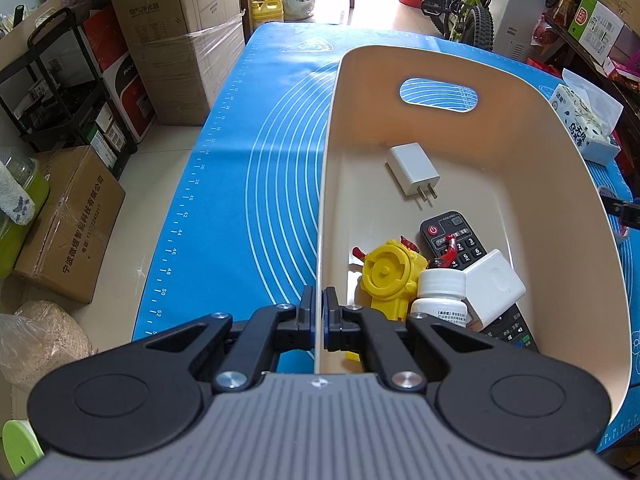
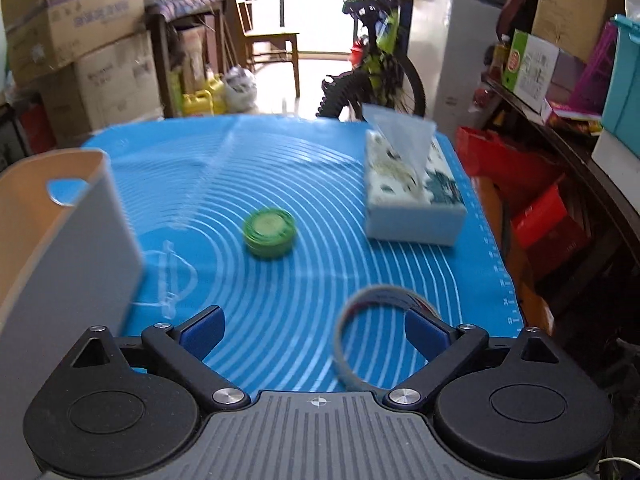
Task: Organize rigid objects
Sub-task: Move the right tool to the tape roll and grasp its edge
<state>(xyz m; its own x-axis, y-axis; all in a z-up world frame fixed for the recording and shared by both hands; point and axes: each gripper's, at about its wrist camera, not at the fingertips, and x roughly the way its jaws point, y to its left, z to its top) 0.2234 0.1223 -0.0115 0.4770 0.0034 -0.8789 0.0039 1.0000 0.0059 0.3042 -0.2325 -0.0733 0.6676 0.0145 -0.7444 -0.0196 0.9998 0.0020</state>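
Note:
My left gripper (image 1: 319, 312) is shut on the left wall of a beige bin (image 1: 326, 168) on the blue mat. In the bin lie a white charger (image 1: 413, 174), a black remote (image 1: 460, 246), a yellow toy (image 1: 390, 276), a white pill bottle (image 1: 440, 296) and a white box (image 1: 494, 286). My right gripper (image 2: 314, 330) is open above the mat. A grey tape ring (image 2: 360, 336) lies by its right finger; I cannot tell if it touches. A green round lid (image 2: 270, 232) sits farther ahead. The bin (image 2: 72, 248) stands at the left.
A tissue box (image 2: 412, 192) stands on the mat (image 2: 304, 160) at the far right, also in the left wrist view (image 1: 584, 124). Cardboard boxes (image 1: 68, 220), a black rack (image 1: 60, 92), a bicycle (image 2: 372, 60) and cluttered shelves (image 2: 560, 100) surround the table.

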